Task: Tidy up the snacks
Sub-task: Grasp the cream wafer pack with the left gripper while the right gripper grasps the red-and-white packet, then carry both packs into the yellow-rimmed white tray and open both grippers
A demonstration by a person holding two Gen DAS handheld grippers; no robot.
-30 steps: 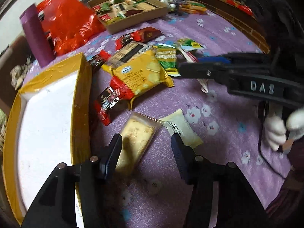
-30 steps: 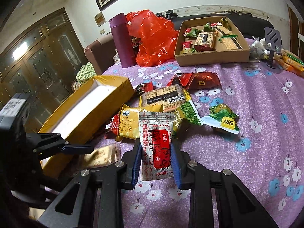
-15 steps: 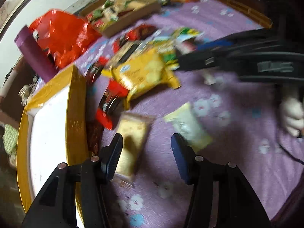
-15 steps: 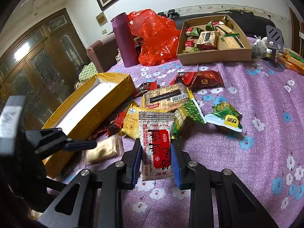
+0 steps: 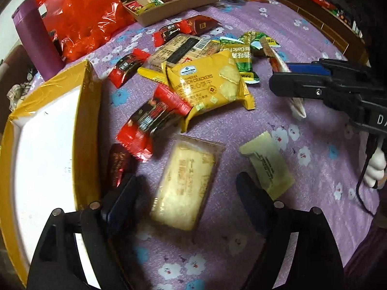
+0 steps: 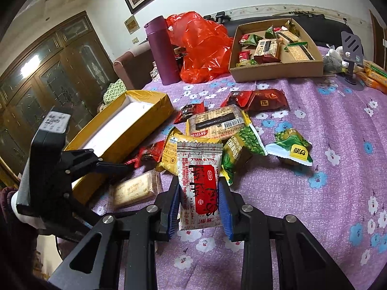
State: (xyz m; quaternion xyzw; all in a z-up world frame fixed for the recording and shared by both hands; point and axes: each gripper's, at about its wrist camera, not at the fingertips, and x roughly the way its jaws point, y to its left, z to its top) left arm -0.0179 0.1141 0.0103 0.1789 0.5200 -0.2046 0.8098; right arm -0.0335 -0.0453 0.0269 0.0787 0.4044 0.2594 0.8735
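My right gripper is shut on a white-and-red snack packet and holds it upright above the purple flowered cloth. My left gripper is open, its jaws straddling a clear-wrapped pale biscuit pack that lies on the cloth; that pack shows in the right wrist view too. A yellow box with a white inside stands left of it. Loose snacks lie in a pile: a yellow cracker bag, red packets, green packets. The right gripper shows in the left wrist view.
A brown cardboard tray with several snacks stands at the back. A purple bottle and a red plastic bag stand behind the yellow box. A small pale packet lies right of the biscuit pack. A phone stand sits far right.
My left gripper has moved forward and down, so the biscuit pack now lies between its open jaws. My right gripper still holds the white-and-red packet, nearly in place.
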